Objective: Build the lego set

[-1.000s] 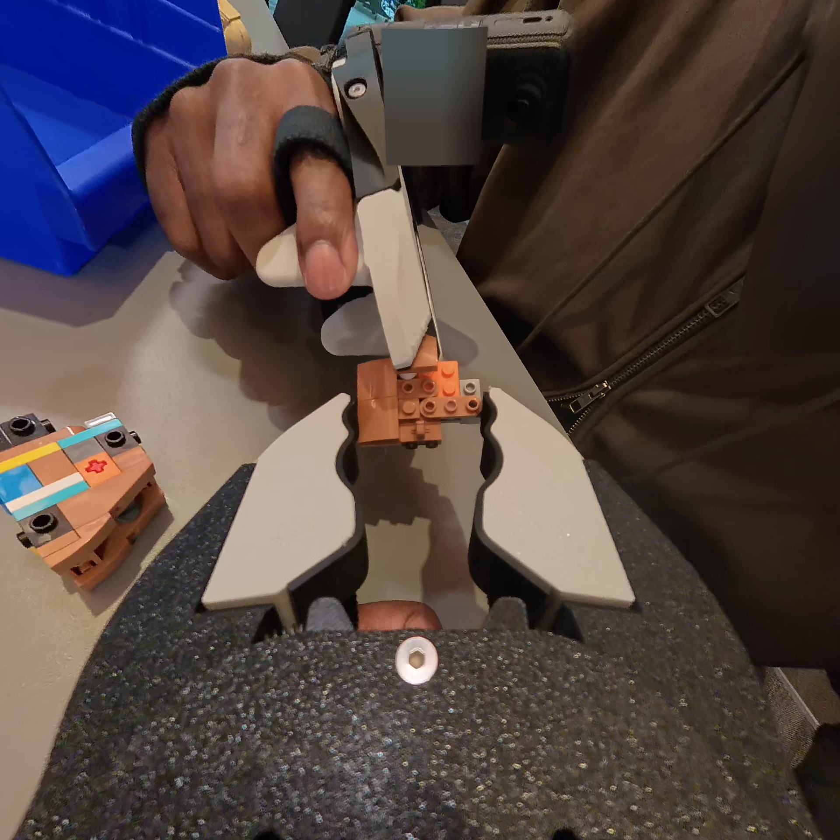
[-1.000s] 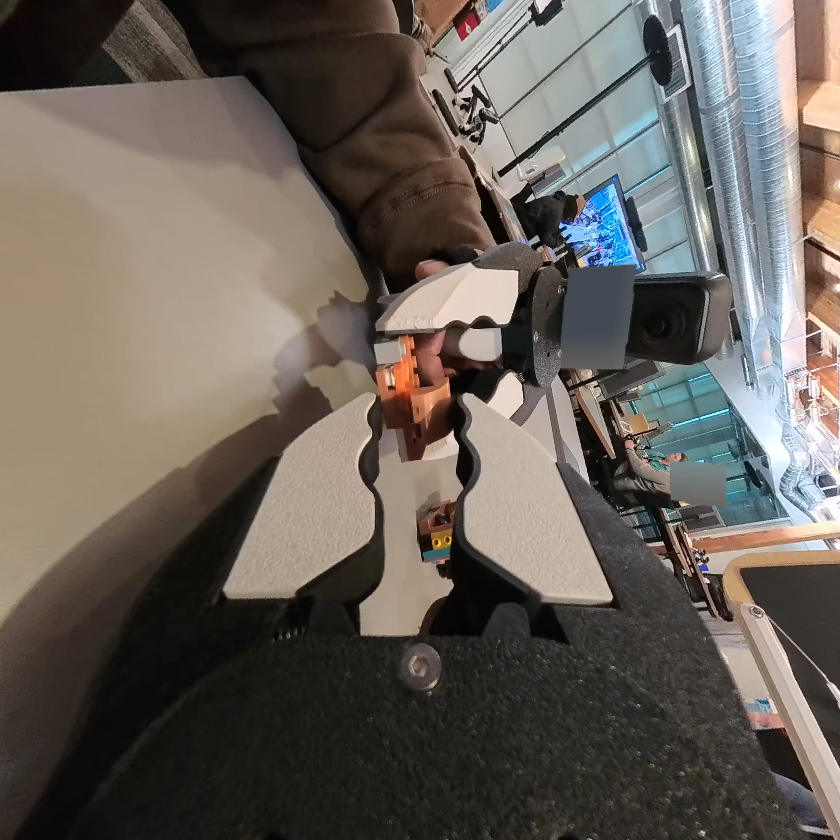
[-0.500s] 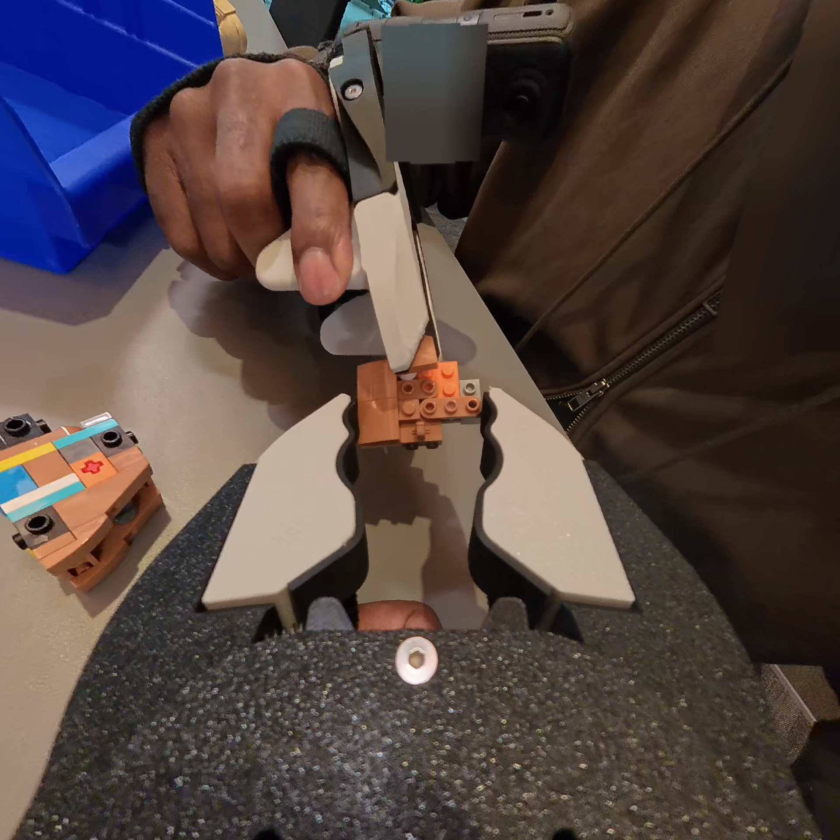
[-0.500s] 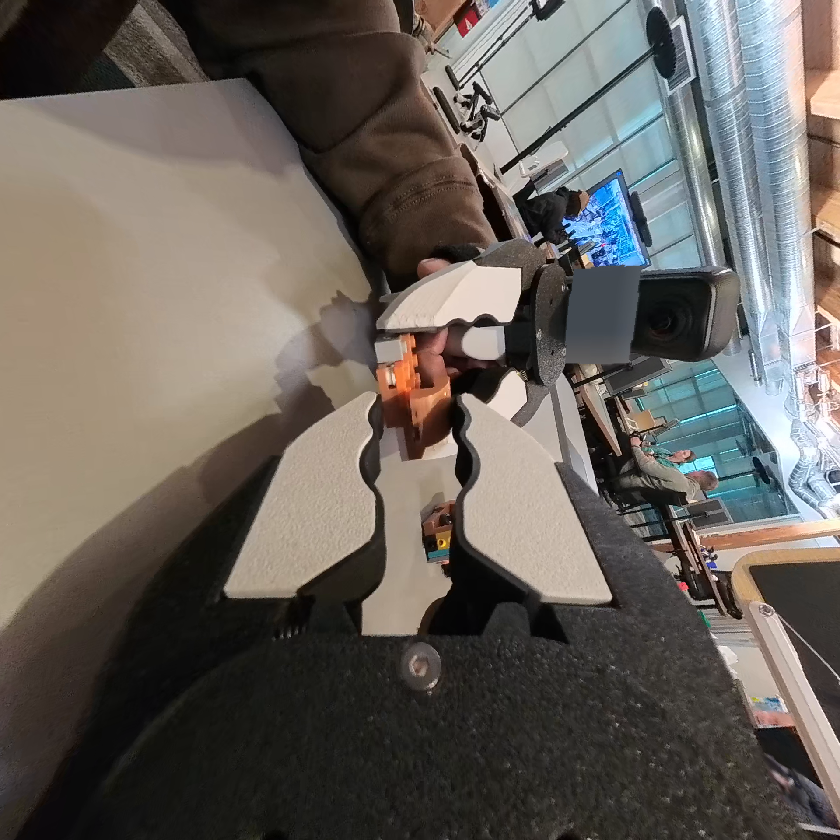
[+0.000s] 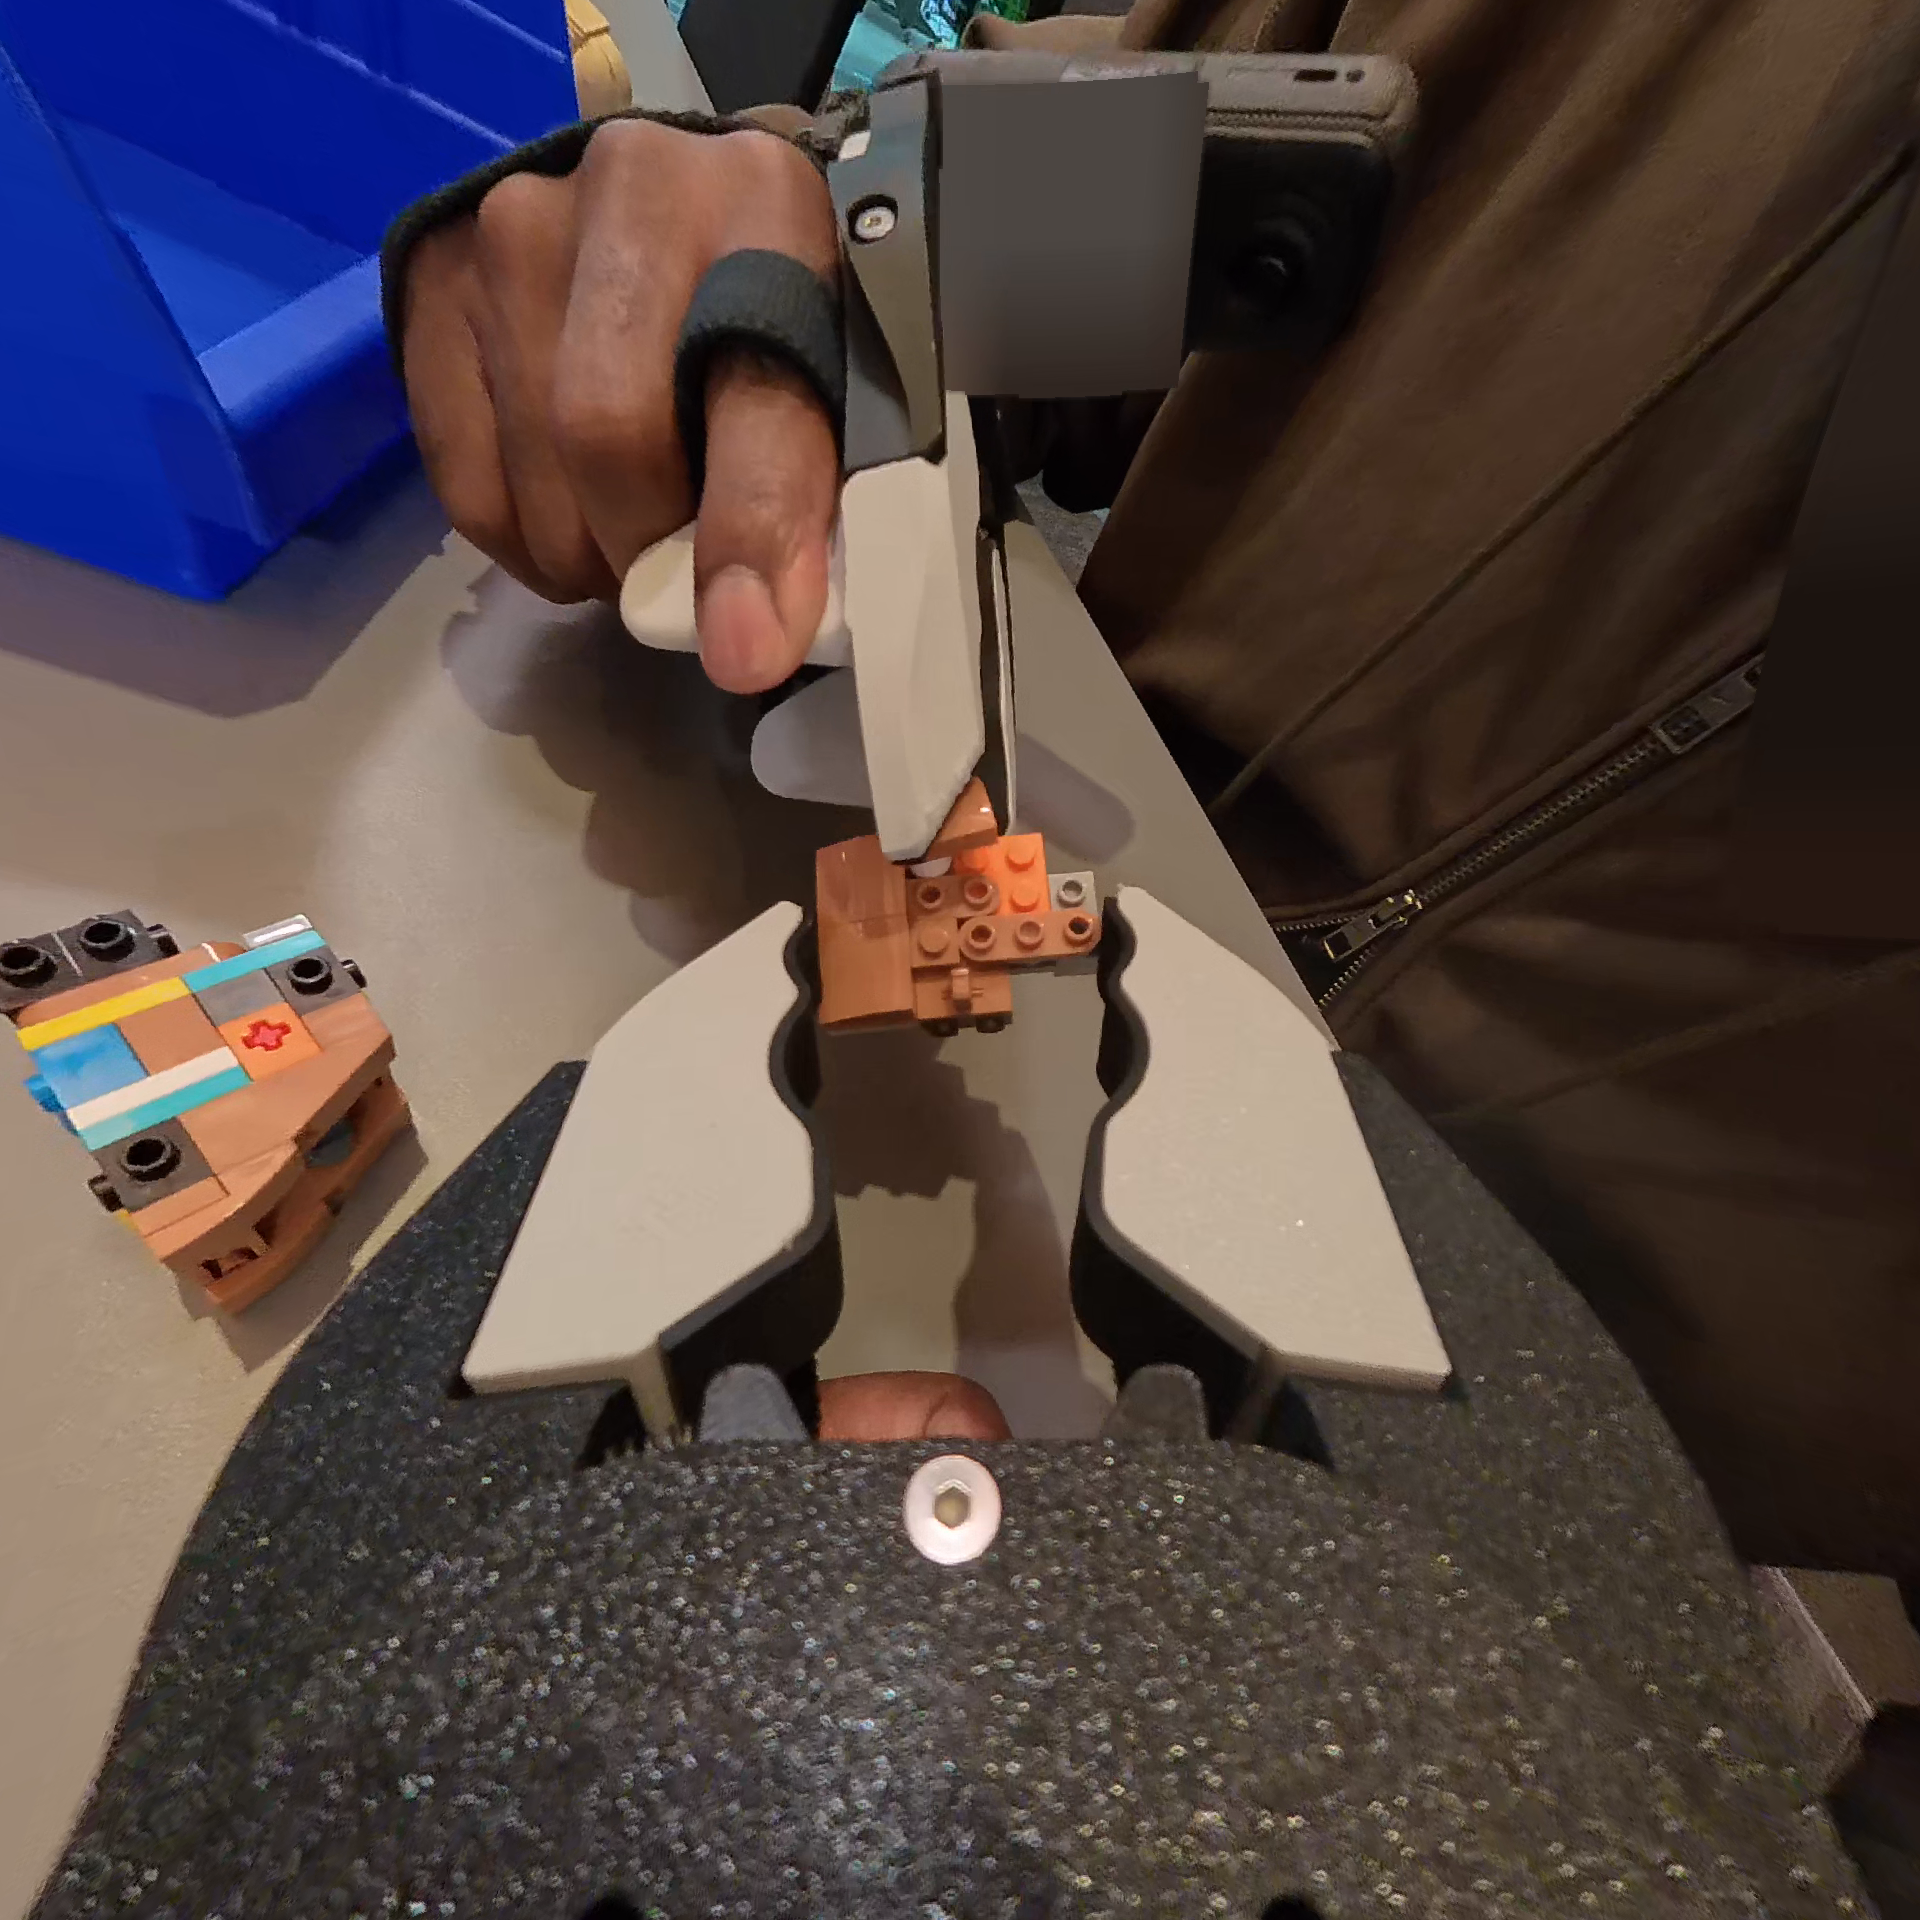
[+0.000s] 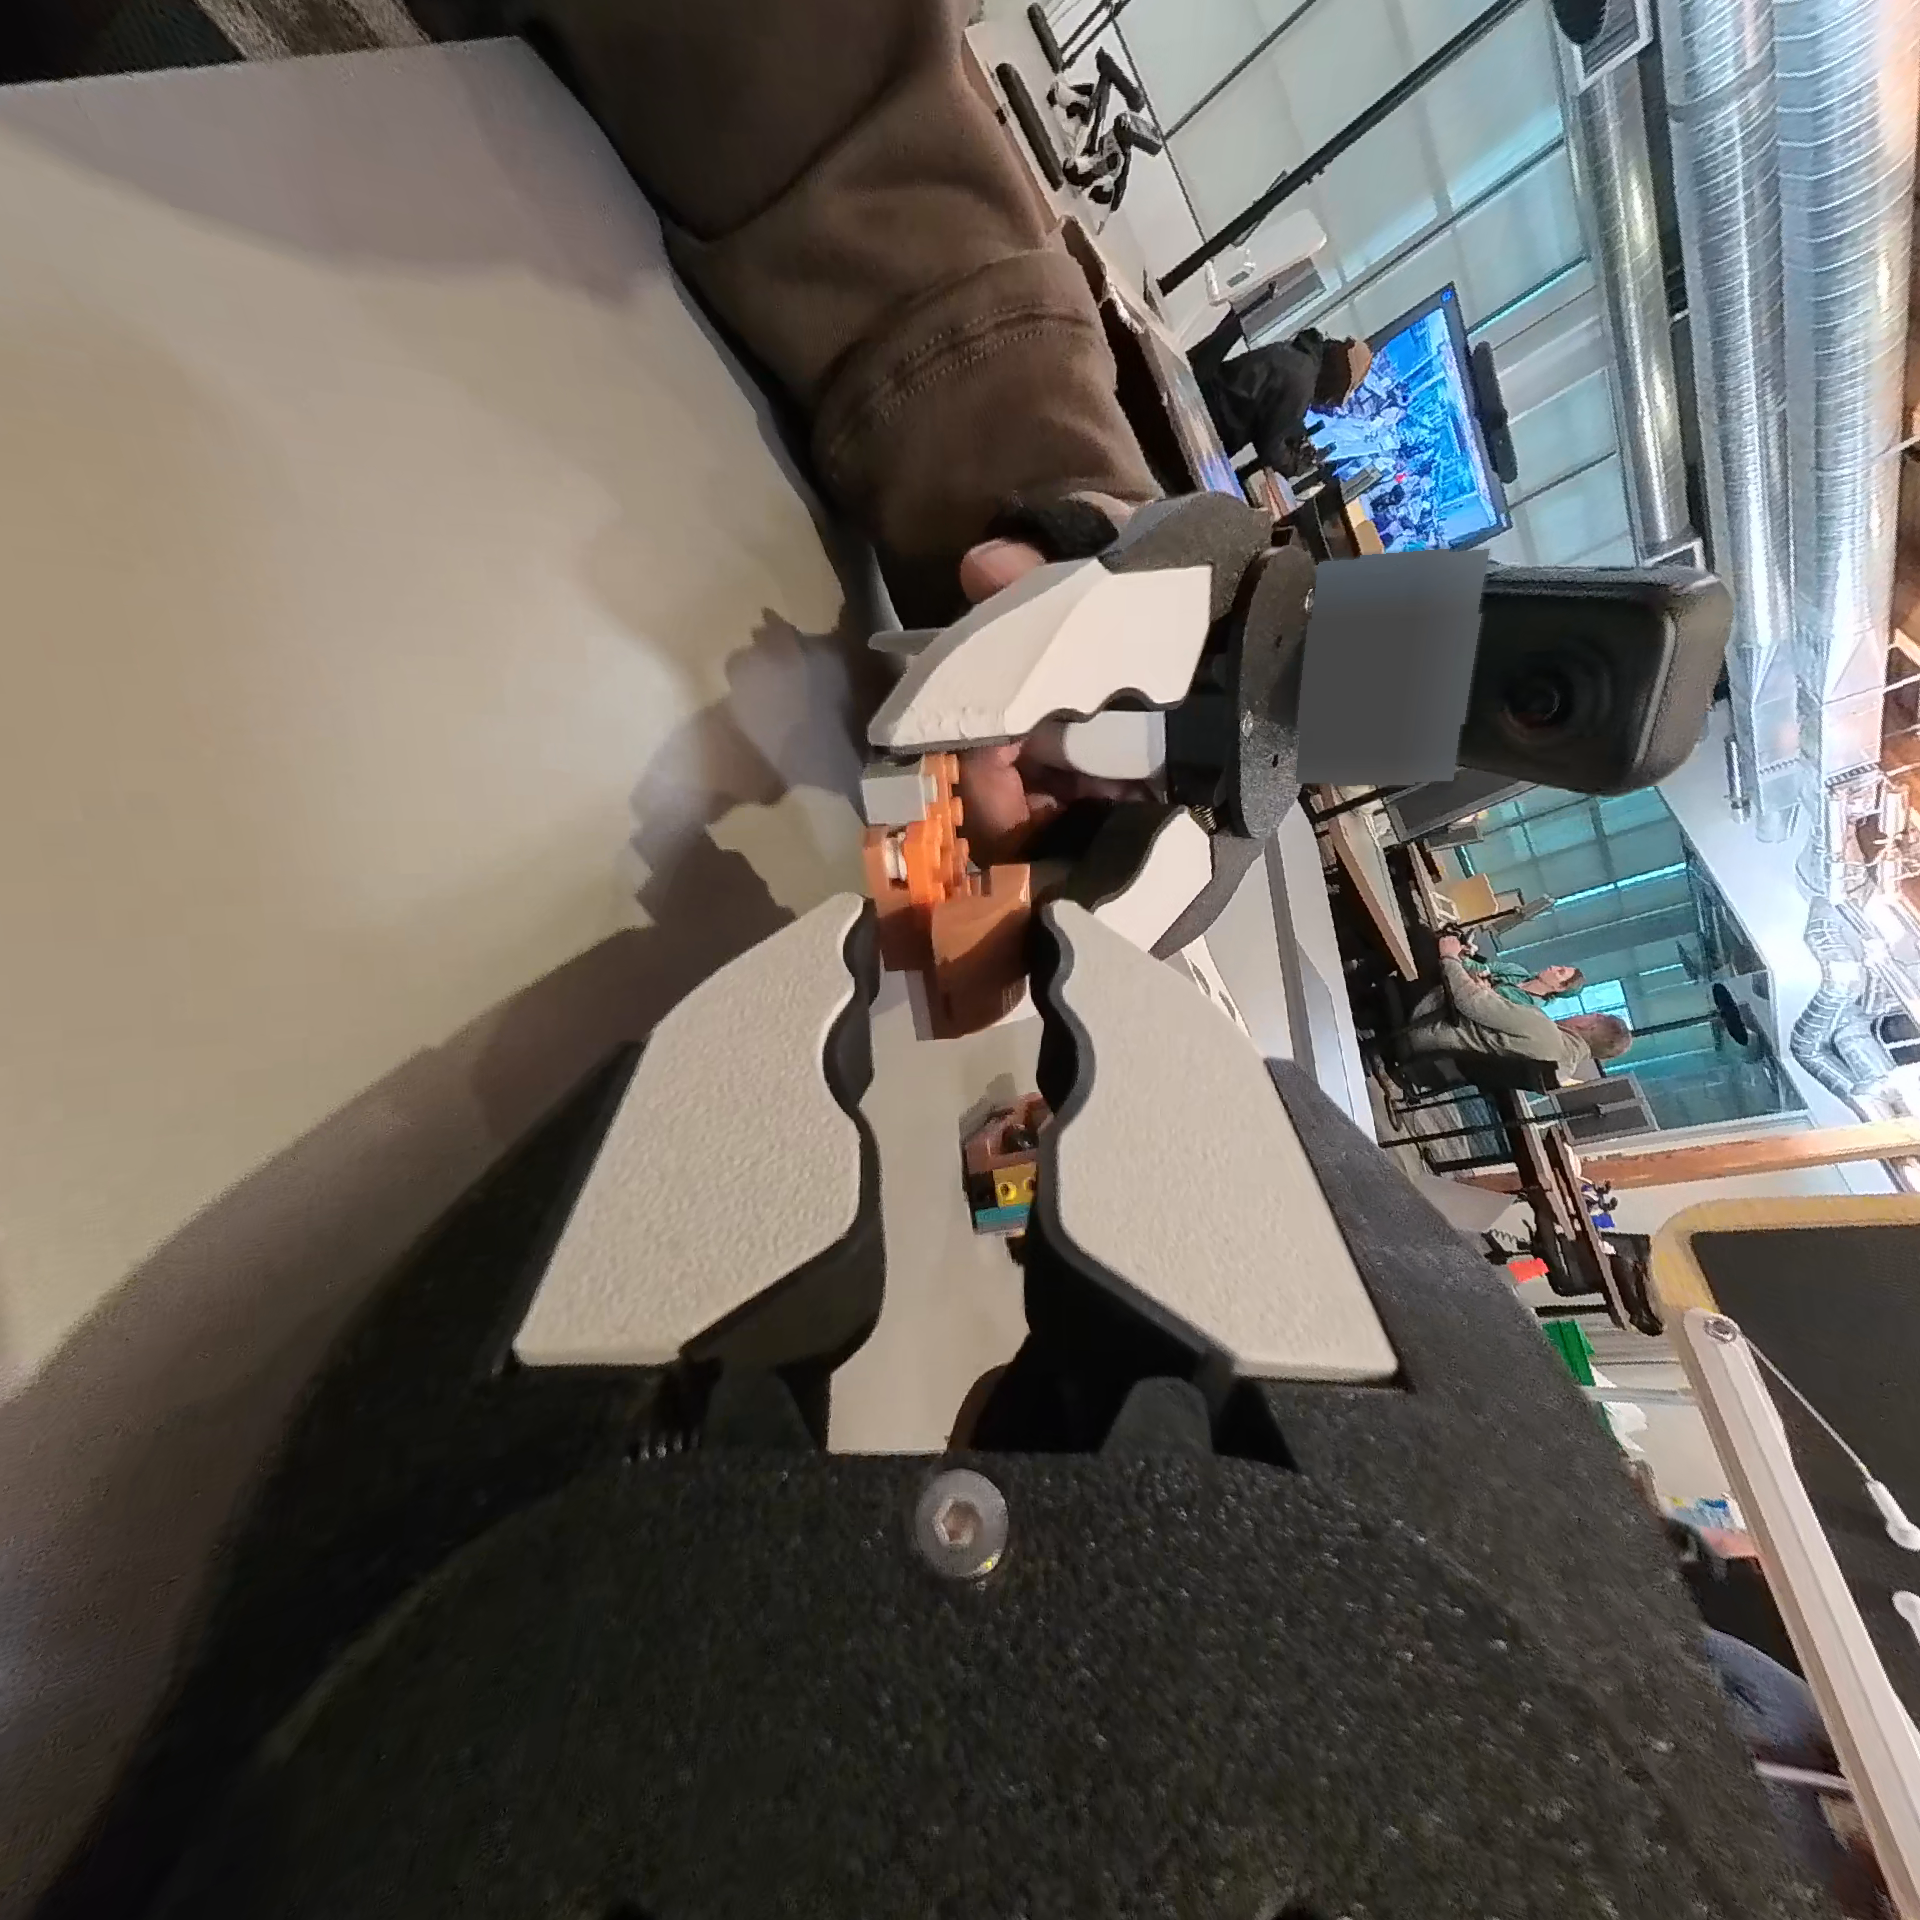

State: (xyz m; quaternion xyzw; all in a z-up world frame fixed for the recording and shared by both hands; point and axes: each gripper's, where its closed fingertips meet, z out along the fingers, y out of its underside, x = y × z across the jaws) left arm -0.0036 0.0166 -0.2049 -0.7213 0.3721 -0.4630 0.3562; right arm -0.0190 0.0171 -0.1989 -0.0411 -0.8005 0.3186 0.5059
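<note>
My left gripper (image 5: 956, 920) is shut on a small brown and orange lego assembly (image 5: 940, 935) and holds it above the table near its front edge. My right gripper (image 6: 951, 920) comes down on it from above, shut on a small brown sloped piece (image 6: 971, 961) that touches the assembly's top. In the left wrist view the right gripper (image 5: 940, 821) shows edge-on, with the brown piece (image 5: 974, 816) at its tip. In the right wrist view the left gripper (image 6: 1023, 790) clamps the assembly (image 6: 920, 842) from the side.
A finished brown lego build with blue, yellow and white stripes (image 5: 197, 1091) lies on the beige table (image 5: 312, 790) to the left; it also shows in the right wrist view (image 6: 1003, 1179). A blue bin (image 5: 208, 260) stands at the back left. The person's brown jacket (image 5: 1558, 727) is close on the right. Less than 4 cm separates the two grippers' tips.
Almost nothing. Both grippers keep their hold, and the right gripper has shifted only slightly against the assembly.
</note>
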